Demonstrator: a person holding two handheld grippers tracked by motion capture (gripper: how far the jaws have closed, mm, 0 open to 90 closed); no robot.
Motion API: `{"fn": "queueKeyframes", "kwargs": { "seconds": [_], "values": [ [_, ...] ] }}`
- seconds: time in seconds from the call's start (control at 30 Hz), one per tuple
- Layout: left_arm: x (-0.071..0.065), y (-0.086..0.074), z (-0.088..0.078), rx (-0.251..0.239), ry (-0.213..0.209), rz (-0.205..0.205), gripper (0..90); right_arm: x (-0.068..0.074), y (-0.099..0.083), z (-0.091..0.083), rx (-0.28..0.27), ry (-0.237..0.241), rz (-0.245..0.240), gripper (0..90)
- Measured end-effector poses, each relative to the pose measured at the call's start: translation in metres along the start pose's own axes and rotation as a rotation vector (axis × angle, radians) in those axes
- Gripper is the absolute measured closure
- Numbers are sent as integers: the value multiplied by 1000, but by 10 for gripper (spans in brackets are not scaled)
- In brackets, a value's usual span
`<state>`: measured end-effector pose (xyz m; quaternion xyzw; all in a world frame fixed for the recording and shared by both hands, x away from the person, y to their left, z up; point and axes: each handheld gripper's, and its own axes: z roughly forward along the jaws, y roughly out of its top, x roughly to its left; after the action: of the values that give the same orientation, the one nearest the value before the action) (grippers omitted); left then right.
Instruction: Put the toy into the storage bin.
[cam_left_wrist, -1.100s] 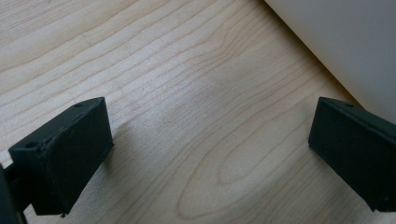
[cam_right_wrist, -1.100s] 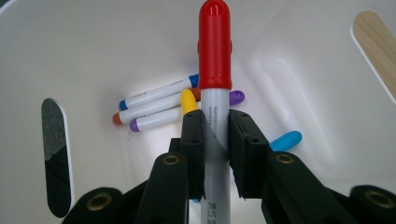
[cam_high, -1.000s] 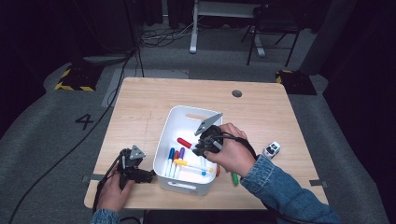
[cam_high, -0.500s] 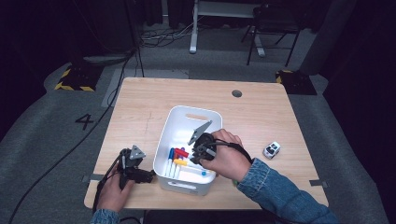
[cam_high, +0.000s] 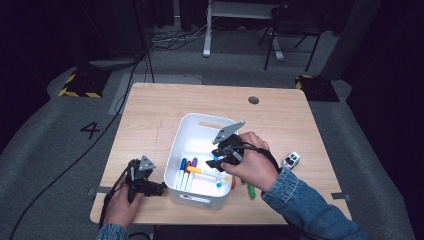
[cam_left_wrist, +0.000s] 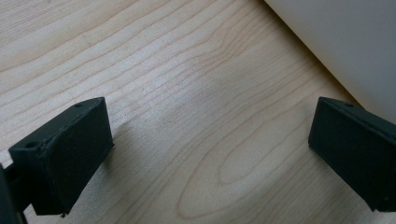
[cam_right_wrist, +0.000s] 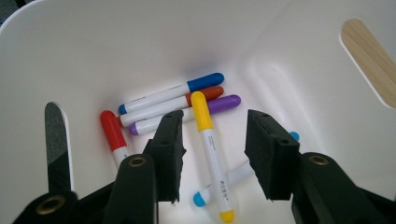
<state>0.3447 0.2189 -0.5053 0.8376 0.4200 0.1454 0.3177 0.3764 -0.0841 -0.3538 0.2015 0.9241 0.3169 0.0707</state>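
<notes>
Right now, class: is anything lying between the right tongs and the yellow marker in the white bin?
Nothing visible does. The right tongs hang open inside the white bin, one jaw on each side of the yellow marker. That marker lies on top, crossing a light-blue-capped marker, so nothing covers it.

A pale wooden counter (cam_high: 150, 120) with a small dark round grommet (cam_high: 253, 100) near its far edge stands on grey carpet. A small white and grey object, perhaps a toy car (cam_high: 291, 160), lies near the counter's right edge. A green marker (cam_high: 251, 191) lies on the wood just right of the bin. On the floor, a painted numeral 4 (cam_high: 91, 130) sits to the left, and yellow-and-black striped tape (cam_high: 78, 86) marks a dark base beyond it.
</notes>
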Motion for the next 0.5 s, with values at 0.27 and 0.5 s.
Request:
{"fn": "queueKeyframes", "kwargs": {
  "seconds": [0.27,0.5],
  "values": [
    [0,0,0,0,0,0,0,-18,-10,-22,-31,-40,45,594],
    [0,0,0,0,0,0,0,-35,-21,-40,-49,-70,99,599]
  ]
}}
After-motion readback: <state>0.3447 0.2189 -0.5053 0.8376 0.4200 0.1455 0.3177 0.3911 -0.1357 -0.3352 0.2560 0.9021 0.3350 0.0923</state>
